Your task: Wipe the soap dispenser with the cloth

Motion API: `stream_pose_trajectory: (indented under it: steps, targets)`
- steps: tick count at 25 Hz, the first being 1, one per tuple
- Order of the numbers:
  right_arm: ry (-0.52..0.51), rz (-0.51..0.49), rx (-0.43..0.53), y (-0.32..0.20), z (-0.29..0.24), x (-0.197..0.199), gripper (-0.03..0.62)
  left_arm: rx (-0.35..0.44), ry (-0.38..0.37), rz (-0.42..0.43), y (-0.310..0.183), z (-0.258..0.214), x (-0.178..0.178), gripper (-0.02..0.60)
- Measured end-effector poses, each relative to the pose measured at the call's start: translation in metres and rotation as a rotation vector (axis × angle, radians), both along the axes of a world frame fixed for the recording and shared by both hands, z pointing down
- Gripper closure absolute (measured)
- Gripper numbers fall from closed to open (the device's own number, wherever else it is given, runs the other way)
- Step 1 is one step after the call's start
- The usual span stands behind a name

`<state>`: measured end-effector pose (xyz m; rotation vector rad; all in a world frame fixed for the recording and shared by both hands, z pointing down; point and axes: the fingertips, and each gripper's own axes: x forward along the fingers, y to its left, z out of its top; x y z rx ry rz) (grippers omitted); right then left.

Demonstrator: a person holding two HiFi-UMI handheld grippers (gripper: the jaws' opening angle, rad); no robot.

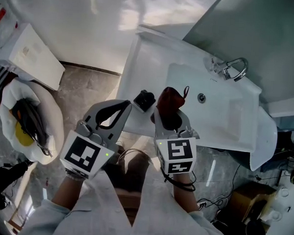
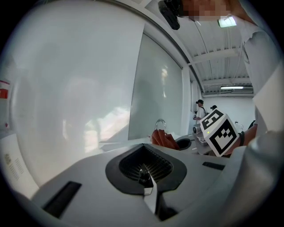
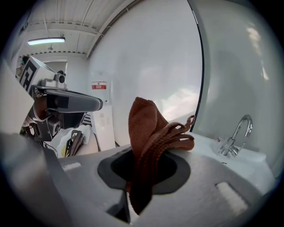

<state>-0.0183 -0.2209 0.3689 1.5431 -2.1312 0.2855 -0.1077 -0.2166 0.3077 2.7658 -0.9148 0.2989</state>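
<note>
White counter with a sunk basin fills the upper middle of the head view, with a tap at its upper right and grey floor below it. The dispenser, as I take the small black thing to be, sits by the counter's near edge at frame centre, between the tips of the two tongs. The right tongs pinch a brown cloth, which stands up in folds beyond the tips. The left tongs are pressed together on nothing, just left of the dispenser.

Wiping has not begun, I judge. To do it well, the cloth's loose folds should lead, not the hard tips. The left tongs could steady the dispenser so it is not nudged off the edge, which is close on its lower-left side. Open room lies toward the basin at right. A lined bin stands well apart at far left.
</note>
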Motion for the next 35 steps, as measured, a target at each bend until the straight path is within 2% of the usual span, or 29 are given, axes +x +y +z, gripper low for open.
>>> stream_pose_trajectory:
  steps: [7, 12, 16, 24, 35]
  targets:
    - [0.081, -0.025, -0.104, 0.002, 0.018, -0.003, 0.51, -0.009, 0.018, 0.0, -0.007, -0.002, -0.005, 0.577]
    - [0.283, -0.088, -0.135, -0.003, 0.028, 0.006, 0.51, 0.004, 0.019, -0.028, -0.013, -0.009, -0.004, 0.577]
    - [0.368, -0.126, -0.155, -0.011, 0.039, 0.008, 0.511, -0.007, 0.017, -0.063, -0.018, -0.008, -0.006, 0.577]
    - [0.437, -0.208, -0.174, -0.014, 0.068, 0.002, 0.511, -0.021, 0.011, -0.099, -0.019, -0.002, -0.006, 0.577]
    - [0.463, -0.222, -0.217, -0.002, 0.105, 0.009, 0.51, -0.03, -0.009, -0.103, -0.018, 0.004, 0.006, 0.577]
